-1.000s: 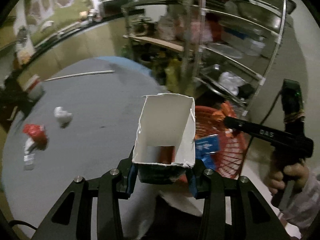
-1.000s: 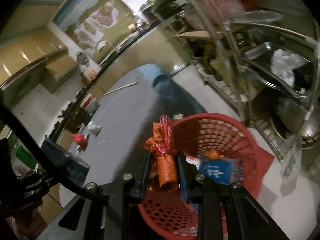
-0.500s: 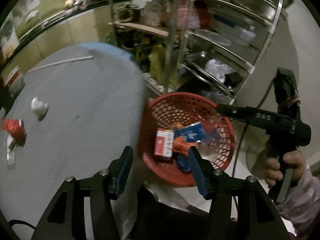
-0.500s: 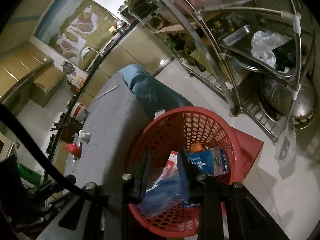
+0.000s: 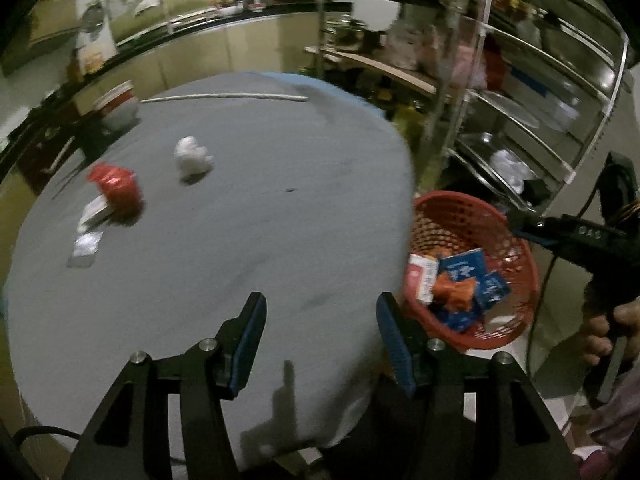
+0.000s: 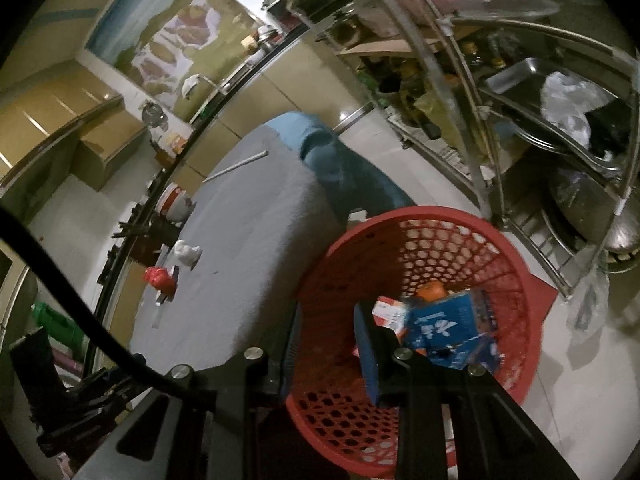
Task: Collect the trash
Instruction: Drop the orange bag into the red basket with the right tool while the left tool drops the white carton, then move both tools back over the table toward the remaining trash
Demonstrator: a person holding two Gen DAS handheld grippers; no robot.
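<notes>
Left wrist view: a small silvery wrapper (image 5: 85, 249) lies farthest left of the red basket (image 5: 516, 240), then a red wrapper (image 5: 116, 188) with a white scrap touching it, then one crumpled white tissue (image 5: 192, 159), all on the grey surface (image 5: 260, 220) and well ahead of the left hand-held gripper (image 5: 320, 312), whose blue-padded fingers stand wide apart with nothing between them. A long white stick (image 5: 224, 97) lies near the surface's far edge. The basket stands just beside the surface's right edge, lower than its top, with a white-and-red carton, an orange wrapper and blue packets inside. The right hand-held gripper (image 5: 520, 226) hangs over its far rim.

Right wrist view: the right hand-held gripper (image 6: 326, 344) has its fingers apart and empty, directly above the basket (image 6: 400, 224). The tissue (image 6: 186, 254) and red wrapper (image 6: 160, 278) lie well left of it. Steel shelving (image 6: 520, 80) rises right of the basket, and cabinets line the back wall.
</notes>
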